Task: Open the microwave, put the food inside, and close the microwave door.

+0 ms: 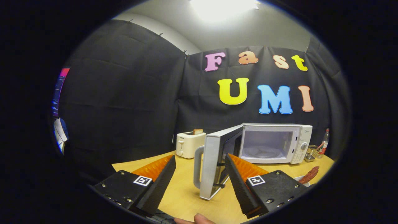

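My gripper (200, 174) hangs above the near part of the wooden table (186, 199), its fingers spread wide apart and grasping nothing. Between them and just ahead stands the microwave door (214, 161), swung fully open toward me, its handle (198, 168) on the left edge. Beyond it sits the microwave (276, 141), its cavity open and lit, with a bare glass turntable (262, 152) inside. Far left of it is a toaster (189, 143) with a slice of bread (197, 131) sticking out of a slot. Right of the microwave sit a small wire basket (311, 153) and a bottle (324, 145). Near my right finger, a bowl (301, 179) holds the food, a sausage (309, 175).
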Demonstrator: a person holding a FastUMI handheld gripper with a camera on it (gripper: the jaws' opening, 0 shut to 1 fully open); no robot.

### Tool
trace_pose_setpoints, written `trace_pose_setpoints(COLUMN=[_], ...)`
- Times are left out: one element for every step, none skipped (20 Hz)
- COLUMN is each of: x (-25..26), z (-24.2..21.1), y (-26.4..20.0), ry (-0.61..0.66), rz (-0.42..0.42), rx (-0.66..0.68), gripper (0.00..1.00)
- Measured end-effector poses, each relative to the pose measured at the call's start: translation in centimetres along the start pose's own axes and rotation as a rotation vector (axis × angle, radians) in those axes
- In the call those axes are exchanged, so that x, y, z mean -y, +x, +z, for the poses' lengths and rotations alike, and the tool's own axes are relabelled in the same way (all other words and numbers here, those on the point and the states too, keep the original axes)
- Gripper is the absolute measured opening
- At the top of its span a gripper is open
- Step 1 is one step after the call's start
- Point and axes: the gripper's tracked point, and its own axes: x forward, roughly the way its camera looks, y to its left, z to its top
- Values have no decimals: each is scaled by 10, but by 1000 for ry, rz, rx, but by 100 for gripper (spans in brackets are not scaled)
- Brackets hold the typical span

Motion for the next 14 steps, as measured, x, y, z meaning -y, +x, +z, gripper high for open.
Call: trace_pose_setpoints(x=[12,24,36,46,59,74,91,108,123,140,157,176,195,215], z=[-1,-2,-5,-8,-11,-12,-15,-17,-21,-26,-30,-33,-36,-41], y=[-6,-11,-16,-20,-26,-31,-37,-44,-49,-54,-59,-63,-67,-70], ry=[-16,-30,-38,-39,-37,-33,-28,-31,-34,-31,-24,-7,18,50], rz=[10,23,40,54,65,66,52,41,27,15,-5,-29,-55,-80], rx=[0,-3,-12,-19,-33,-38,-43,-42,-48,-55,-62,-60,-60,-67], gripper=[96,96,97,97,97,97,97,97,97,97,97,97,97,97])
